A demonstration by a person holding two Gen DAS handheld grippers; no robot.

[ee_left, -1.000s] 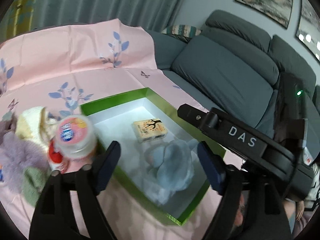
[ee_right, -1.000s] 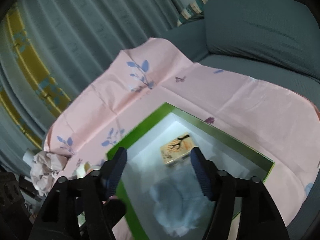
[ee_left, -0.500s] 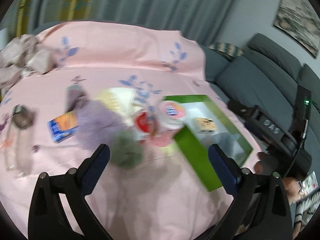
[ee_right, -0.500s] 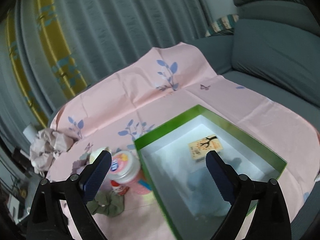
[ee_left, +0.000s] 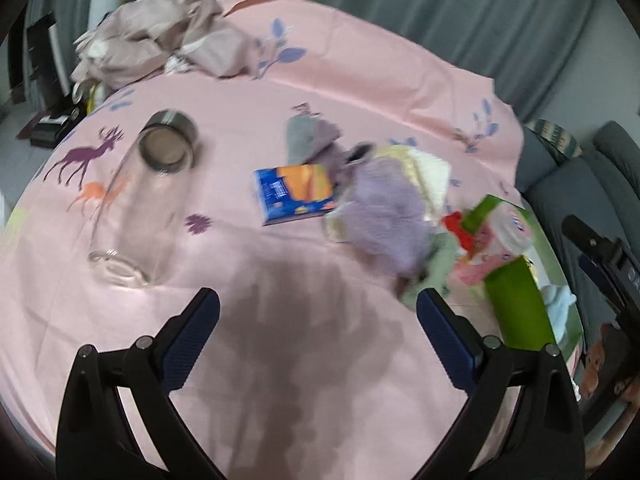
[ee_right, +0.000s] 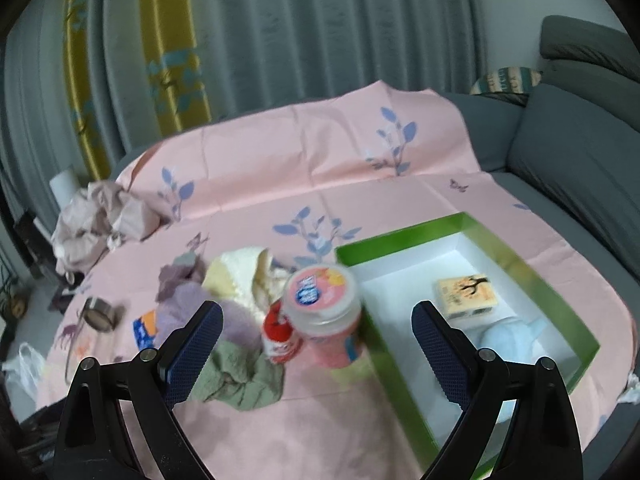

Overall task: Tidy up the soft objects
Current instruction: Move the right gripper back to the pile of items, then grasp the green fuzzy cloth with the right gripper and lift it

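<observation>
On the pink cloth lies a pile of soft things: a purple fluffy piece (ee_left: 384, 216) (ee_right: 192, 308), a green cloth (ee_left: 436, 268) (ee_right: 244, 376), a cream plush (ee_left: 424, 168) (ee_right: 240, 276) and a mauve cloth (ee_left: 308, 140) (ee_right: 180, 276). The green box (ee_right: 400, 236) (ee_left: 516, 304) holds a light blue soft thing (ee_right: 512, 332) (ee_left: 560, 300) and a small card box (ee_right: 468, 296). My left gripper (ee_left: 318, 312) is open above bare cloth, short of the pile. My right gripper (ee_right: 316, 320) is open and empty, near the box's left wall.
A pink jar (ee_right: 324, 312) and a red item (ee_right: 278, 332) stand between pile and box. A blue-orange packet (ee_left: 296, 194), a glass jar (ee_left: 132, 216) on its side and a metal lid (ee_left: 168, 148) lie left. Crumpled beige fabric (ee_left: 160, 40) sits far left; a grey sofa (ee_right: 580, 160) is on the right.
Both grippers have swung left, away from the box, and their jaws stand wider. The light blue soft thing that was between them now lies in the box.
</observation>
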